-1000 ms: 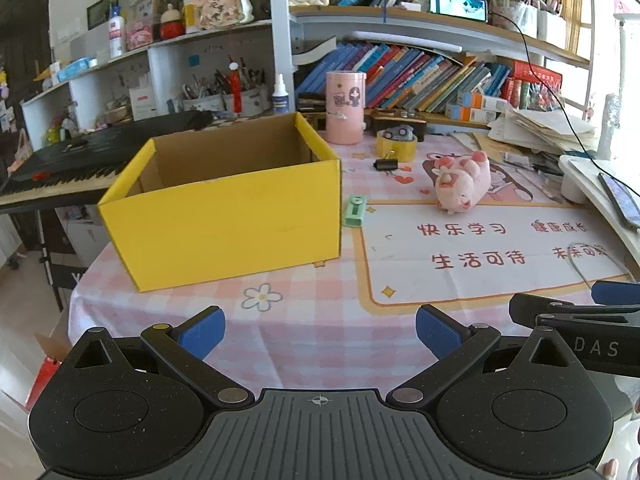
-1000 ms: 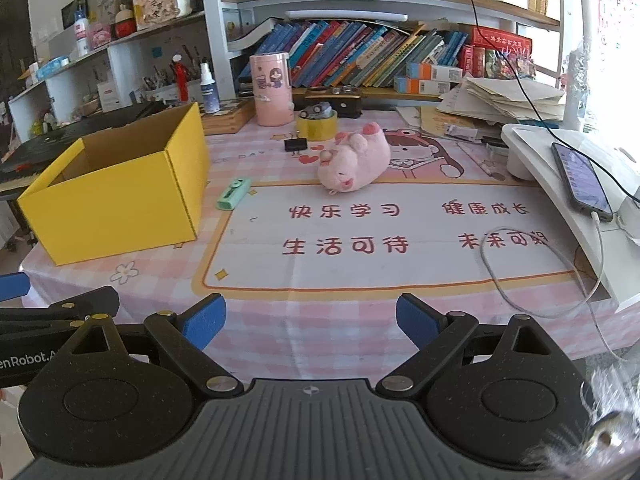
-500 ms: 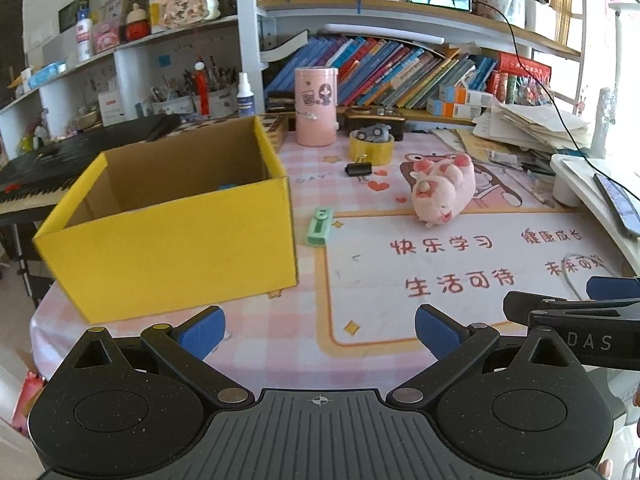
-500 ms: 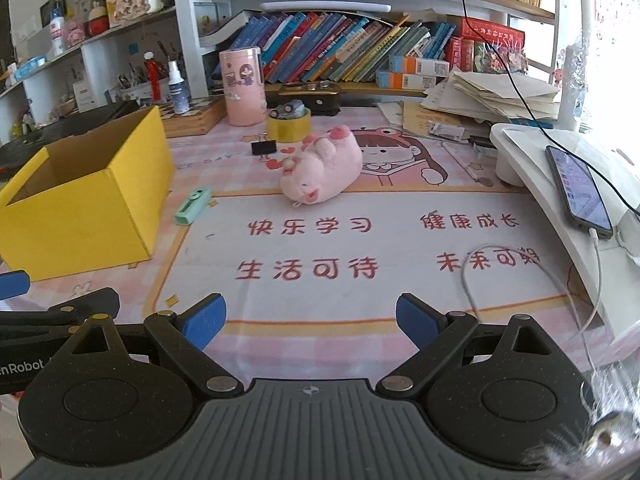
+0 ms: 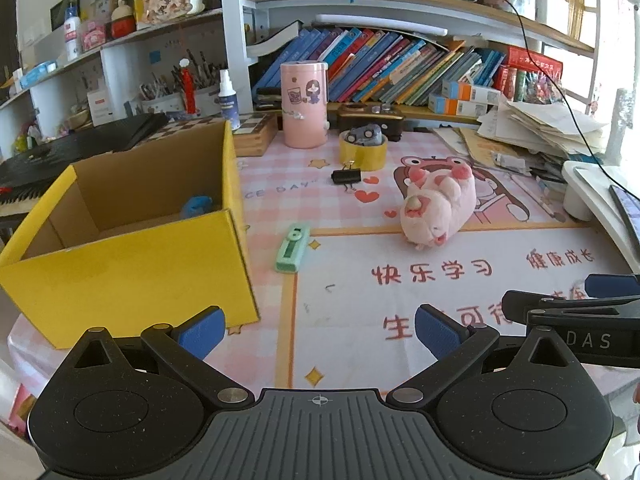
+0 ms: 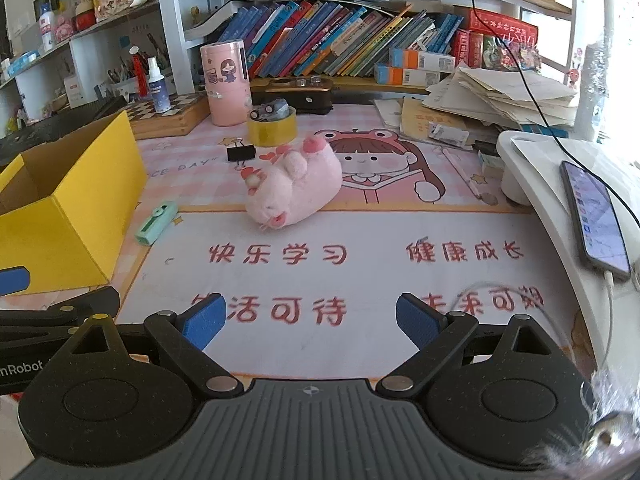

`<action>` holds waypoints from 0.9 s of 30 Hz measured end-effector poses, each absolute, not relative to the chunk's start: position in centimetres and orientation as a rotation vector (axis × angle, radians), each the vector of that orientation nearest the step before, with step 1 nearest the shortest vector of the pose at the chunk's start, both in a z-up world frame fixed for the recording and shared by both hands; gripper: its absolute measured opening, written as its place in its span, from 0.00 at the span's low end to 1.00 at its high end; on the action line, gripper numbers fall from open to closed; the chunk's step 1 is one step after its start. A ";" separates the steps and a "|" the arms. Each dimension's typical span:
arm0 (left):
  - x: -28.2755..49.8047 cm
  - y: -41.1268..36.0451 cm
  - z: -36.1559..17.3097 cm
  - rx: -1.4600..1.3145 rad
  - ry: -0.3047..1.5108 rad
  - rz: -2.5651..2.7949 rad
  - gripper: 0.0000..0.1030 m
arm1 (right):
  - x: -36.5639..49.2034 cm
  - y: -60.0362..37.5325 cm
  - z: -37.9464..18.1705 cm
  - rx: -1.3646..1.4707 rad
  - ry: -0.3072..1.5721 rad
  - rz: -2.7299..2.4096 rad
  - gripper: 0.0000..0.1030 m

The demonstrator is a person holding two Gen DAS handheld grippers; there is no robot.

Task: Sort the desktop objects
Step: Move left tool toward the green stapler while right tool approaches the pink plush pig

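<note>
A yellow cardboard box stands open at the desk's left, with a blue object inside. A pink plush pig lies mid-desk. Near the box rests a mint green correction tape. Further back are a black binder clip and a yellow tape roll with a small grey toy on top. My left gripper hovers open over the desk's near edge beside the box. My right gripper is open over the printed mat, empty.
A pink cylinder and a spray bottle stand at the back before rows of books. Loose papers pile at right. A phone on a white stand trails a cable onto the mat.
Both grippers moved forward and rightward over the desk; the box, pig and correction tape now appear closer. Both stay open and empty.
</note>
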State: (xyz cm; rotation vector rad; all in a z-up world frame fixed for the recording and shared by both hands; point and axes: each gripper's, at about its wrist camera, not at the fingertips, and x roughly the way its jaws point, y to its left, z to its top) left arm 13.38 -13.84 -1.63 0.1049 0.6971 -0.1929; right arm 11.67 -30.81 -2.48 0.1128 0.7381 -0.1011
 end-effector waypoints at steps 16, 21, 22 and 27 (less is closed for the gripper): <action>17.3 -17.9 -1.9 0.133 0.705 -0.098 0.91 | 18.2 -35.1 -2.7 0.134 0.728 0.020 0.91; 18.9 -18.8 -2.4 0.144 0.710 -0.072 0.81 | 20.7 -36.1 -2.9 0.154 0.729 0.059 0.91; 19.3 -19.0 -2.6 0.144 0.718 -0.067 0.77 | 21.3 -36.3 -2.9 0.160 0.731 0.065 0.91; 21.4 -19.5 -3.4 0.138 0.738 -0.017 0.69 | 23.6 -37.2 -3.3 0.192 0.754 0.088 0.91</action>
